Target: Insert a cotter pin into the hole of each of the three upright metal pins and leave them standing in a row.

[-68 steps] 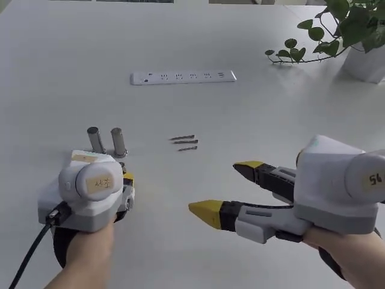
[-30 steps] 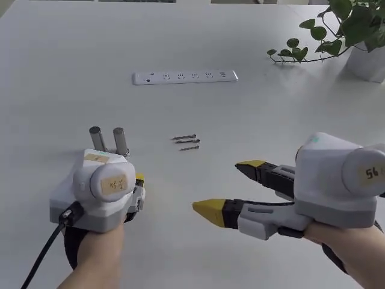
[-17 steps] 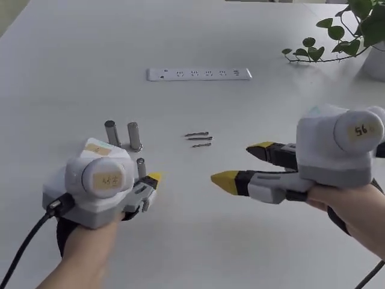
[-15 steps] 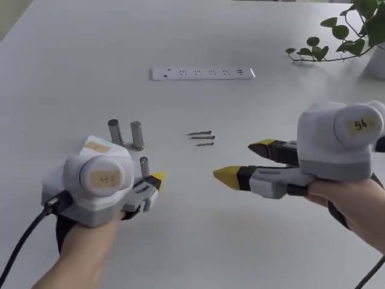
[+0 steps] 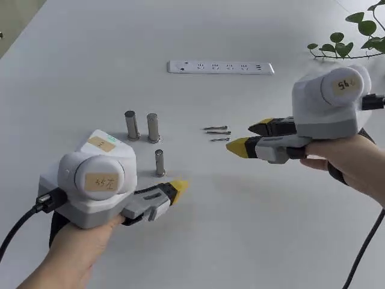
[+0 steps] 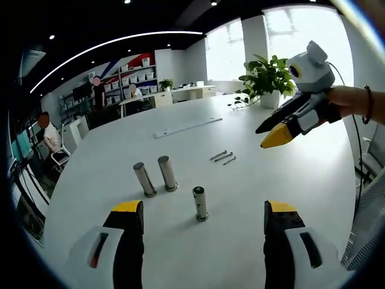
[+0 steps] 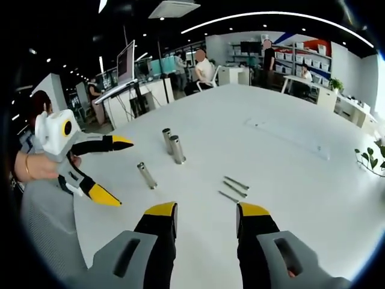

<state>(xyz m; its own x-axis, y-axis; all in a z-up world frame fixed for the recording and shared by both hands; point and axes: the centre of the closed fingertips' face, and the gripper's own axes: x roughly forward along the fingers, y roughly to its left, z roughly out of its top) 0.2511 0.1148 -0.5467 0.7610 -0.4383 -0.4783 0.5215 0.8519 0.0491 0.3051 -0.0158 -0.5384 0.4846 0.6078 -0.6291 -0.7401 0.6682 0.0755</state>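
The three cotter pins (image 5: 216,132) were found lying flat on the white table (image 5: 252,229), right of centre in the head view and just left of the tips of the right gripper (image 5: 246,136). They were laid side by side, close together and parallel. Their long axes ran left to right in that frame, roughly in line with the jaws pointed at them. In the right gripper view they were seen ahead of the jaws and a little to the right, set on a slant from upper left to lower right. The right gripper was judged much the nearer of the two to them. Its jaws were held moderately apart, with nothing between them.

The left gripper (image 7: 117,171) was held at the lower left of the head view, its jaws spread wide and empty. Two of the metal pins (image 5: 142,126) were standing upright side by side left of centre. The third pin (image 5: 159,162) was set apart below them in the frame, nearest the left jaws and centred ahead of them in the left gripper view.

The cotter pins were seen as thin, dark grey slivers, too small for heads or legs to be told apart. The metal pins appeared as short grey cylinders on slightly wider bases; their cross holes could not be made out with certainty.
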